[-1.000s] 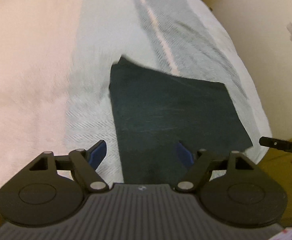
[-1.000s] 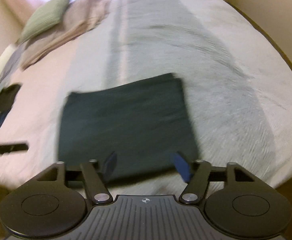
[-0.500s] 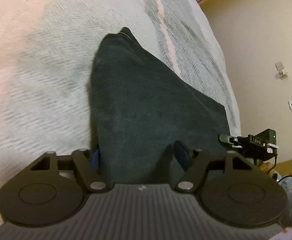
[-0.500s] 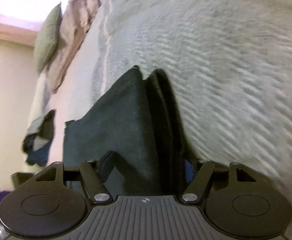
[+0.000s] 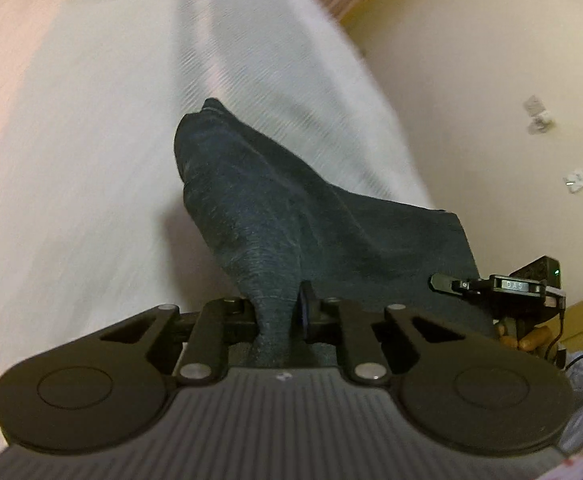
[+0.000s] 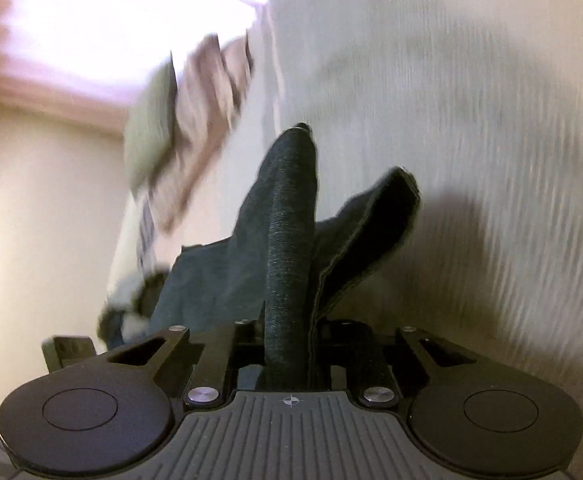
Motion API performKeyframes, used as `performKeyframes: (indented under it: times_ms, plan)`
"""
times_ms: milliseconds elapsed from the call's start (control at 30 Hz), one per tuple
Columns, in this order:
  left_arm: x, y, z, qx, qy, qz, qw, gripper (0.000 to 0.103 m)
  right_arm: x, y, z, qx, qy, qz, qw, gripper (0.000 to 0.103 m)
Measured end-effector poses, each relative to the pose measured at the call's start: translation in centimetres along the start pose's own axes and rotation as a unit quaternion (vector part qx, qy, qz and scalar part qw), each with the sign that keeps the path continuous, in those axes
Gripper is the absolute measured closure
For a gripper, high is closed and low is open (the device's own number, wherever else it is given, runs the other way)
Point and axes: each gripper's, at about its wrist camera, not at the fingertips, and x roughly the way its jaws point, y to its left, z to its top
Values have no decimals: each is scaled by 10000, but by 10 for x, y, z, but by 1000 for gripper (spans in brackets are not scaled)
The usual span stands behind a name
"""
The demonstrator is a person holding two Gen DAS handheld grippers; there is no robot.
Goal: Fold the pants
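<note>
- Left wrist view: the left gripper (image 5: pixel 277 312) has its fingers (image 5: pixel 304 306) drawn tight together on a bunched edge of the dark pants (image 5: pixel 291 216), the cloth squeezed into a narrow neck between them.
- From that pinch the pants rise off the bed (image 5: pixel 91 160) in a tented ridge, their far end reaching toward the middle of the bed's pale grey cover.
- The pants' right side spreads out flatter toward the bed's edge, where the right gripper (image 5: pixel 443 282) shows from the side as a black body with a small green light; this view does not show what it holds.
- A cream wall (image 5: pixel 491 80) stands beyond the bed's right edge.
- Right wrist view: the right gripper (image 6: pixel 289 334) is clamped shut on a thick folded stack of the pants (image 6: pixel 287 220), which stands up from the fingers as a dark column above the bed (image 6: pixel 471 120).
- A hemmed flap of the pants leans away to the right of that column.
- A green pillow (image 6: pixel 149 128) and tan bedding (image 6: pixel 207 112) lie blurred at the bed's far end.
</note>
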Motion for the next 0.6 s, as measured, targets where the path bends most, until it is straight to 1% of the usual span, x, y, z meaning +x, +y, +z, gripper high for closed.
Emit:
performKeyframes:
  times_ms: [100, 200, 267, 300, 367, 433, 467, 567, 600]
  plan:
    - [52, -24, 75, 407, -171, -366, 9984, 90, -20, -5, 68, -36, -513, 12, 9987, 90]
    - [116, -47, 150, 832, -328, -541, 9945, 90, -28, -13, 144, -254, -959, -144, 9950, 90]
    - [154, -54, 192, 869, -390, -589, 9937, 91, -25, -23, 196, -287, -1187, -183, 9923, 89]
    - [172, -55, 211, 848, -419, -588, 9938, 91, -21, -27, 217, -249, -1262, -216, 9915, 89]
    - [200, -55, 240, 864, -484, -501, 9938, 91, -6, -37, 261, -279, -1343, -242, 9902, 89]
    - [225, -51, 267, 910, -512, -380, 9938, 91, 10, -48, 292, -326, -1345, -286, 9900, 89]
    - [237, -49, 275, 909, -502, -354, 9940, 91, 18, -54, 309, -353, -1335, -335, 9898, 89]
    - [268, -33, 301, 919, -514, -208, 9942, 90, 43, -77, 345, -244, -1349, -368, 9899, 88]
    - [282, -24, 307, 825, -480, -141, 9953, 89, 51, -87, 353, -156, -1359, -424, 9897, 87]
